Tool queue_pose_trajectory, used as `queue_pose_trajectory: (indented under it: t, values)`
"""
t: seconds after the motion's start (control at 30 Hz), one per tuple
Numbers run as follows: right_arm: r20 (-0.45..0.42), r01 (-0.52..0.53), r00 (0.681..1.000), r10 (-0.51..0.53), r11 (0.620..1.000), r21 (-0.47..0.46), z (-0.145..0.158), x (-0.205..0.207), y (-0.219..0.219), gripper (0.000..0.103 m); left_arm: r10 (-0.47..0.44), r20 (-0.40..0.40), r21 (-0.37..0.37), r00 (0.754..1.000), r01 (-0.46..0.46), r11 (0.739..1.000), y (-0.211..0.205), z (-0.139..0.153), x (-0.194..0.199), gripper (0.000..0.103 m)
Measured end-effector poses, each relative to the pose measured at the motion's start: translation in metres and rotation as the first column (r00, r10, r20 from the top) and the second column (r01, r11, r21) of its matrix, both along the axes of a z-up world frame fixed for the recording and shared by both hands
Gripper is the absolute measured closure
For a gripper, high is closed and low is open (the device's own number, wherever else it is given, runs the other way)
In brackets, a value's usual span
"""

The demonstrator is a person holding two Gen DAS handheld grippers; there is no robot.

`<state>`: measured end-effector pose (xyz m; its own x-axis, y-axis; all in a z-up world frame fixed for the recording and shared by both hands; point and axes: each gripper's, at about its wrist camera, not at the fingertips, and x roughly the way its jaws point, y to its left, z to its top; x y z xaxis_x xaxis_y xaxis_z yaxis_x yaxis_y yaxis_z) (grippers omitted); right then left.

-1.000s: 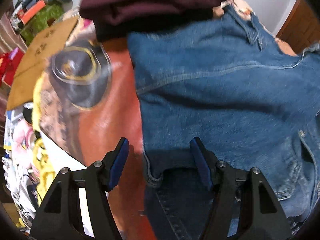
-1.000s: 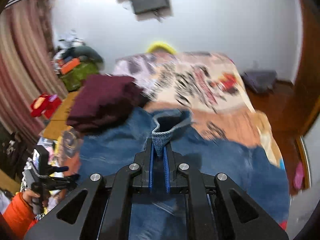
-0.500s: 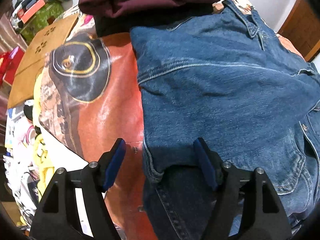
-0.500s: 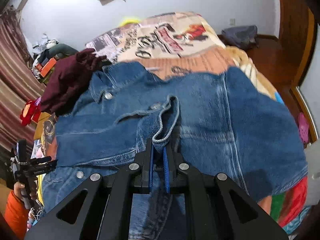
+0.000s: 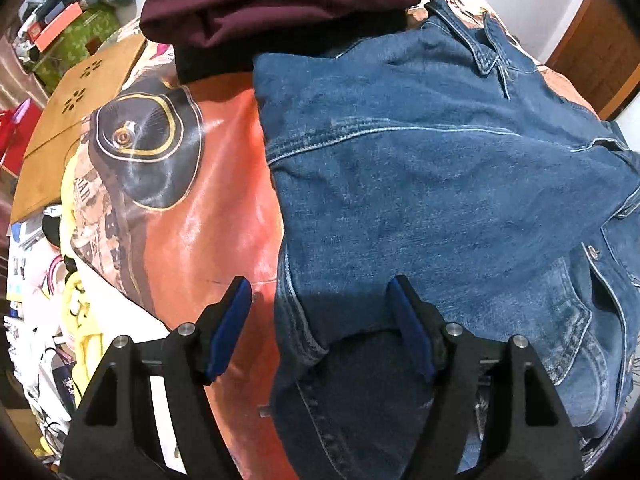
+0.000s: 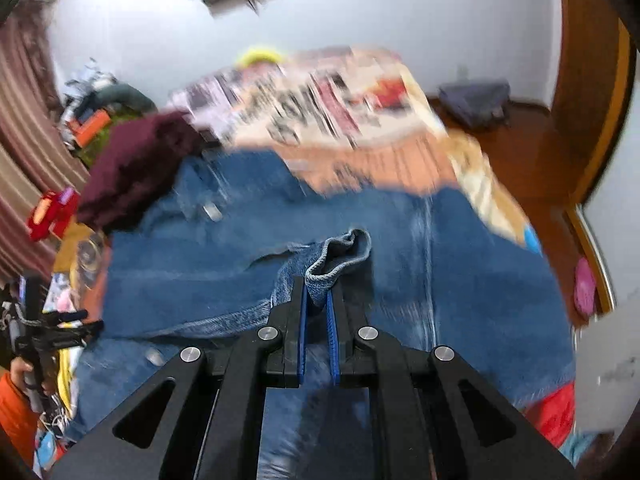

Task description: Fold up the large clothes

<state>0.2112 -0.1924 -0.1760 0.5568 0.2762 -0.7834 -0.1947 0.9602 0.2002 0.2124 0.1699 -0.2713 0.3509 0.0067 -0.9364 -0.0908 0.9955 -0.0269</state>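
The denim jacket [image 5: 420, 184] lies spread on the bed [image 5: 224, 208], near a maroon pile [image 5: 280, 4]. The right gripper [image 6: 317, 304] is clenched on a cuff; the left gripper [image 5: 320, 316] hangs released above the jacket's left edge. Mid-fold, seemingly: next, lay the sleeve across.

The left gripper [image 5: 320, 312] is held wide open, while the right gripper [image 6: 317, 300] is clamped on denim.

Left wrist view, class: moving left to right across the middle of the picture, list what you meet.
Brown cardboard box → black-and-gold eye print on the orange bedspread → blue denim jacket → brown wooden door.
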Motion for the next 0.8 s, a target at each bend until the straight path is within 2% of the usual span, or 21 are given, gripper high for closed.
queue_pose_trajectory:
  t: [0.03,0.13,0.2,0.3,0.4,0.47,0.53,0.67,0.8]
  values:
    - [-0.013,0.002,1.000,-0.002,1.000,0.004,-0.004,-0.001,-0.003,0.095,0.003,0.003,0.006,1.000,-0.003,1.000,0.000,0.002,0.000,0.033]
    - [-0.007,0.017,1.000,-0.017,1.000,0.008,-0.001,-0.009,-0.014,0.086,-0.008,0.029,0.009,1.000,0.008,1.000,-0.006,0.016,0.001,0.033]
    - [0.010,0.030,0.999,-0.030,0.999,-0.010,0.009,-0.013,-0.022,0.086,-0.017,0.064,0.020,0.998,0.016,1.000,-0.011,0.029,0.005,0.033]
    - [0.016,0.061,0.998,-0.061,0.998,0.010,0.024,-0.019,-0.038,0.084,-0.037,0.146,0.037,0.989,0.032,0.999,-0.026,0.058,0.008,0.033]
    - [0.025,0.112,0.993,-0.114,0.992,0.051,0.039,-0.026,-0.059,0.078,-0.049,0.227,0.027,0.973,0.044,0.999,-0.041,0.088,0.013,0.033]
    - [0.044,0.161,0.985,-0.165,0.984,0.079,0.047,-0.031,-0.075,0.060,-0.061,0.286,0.016,0.956,0.059,0.998,-0.056,0.110,0.018,0.033]
    - [0.060,0.203,0.976,-0.211,0.972,0.115,0.053,-0.037,-0.090,0.052,-0.073,0.334,0.014,0.940,0.072,0.997,-0.070,0.125,0.021,0.033]
    - [0.044,0.285,0.954,-0.297,0.942,0.176,0.051,-0.046,-0.124,0.051,-0.118,0.414,0.023,0.903,0.119,0.993,-0.103,0.149,0.028,0.033]
    - [-0.027,0.375,0.926,-0.376,0.909,0.185,0.026,-0.048,-0.151,0.050,-0.151,0.441,0.035,0.885,0.151,0.988,-0.132,0.154,0.036,0.032]
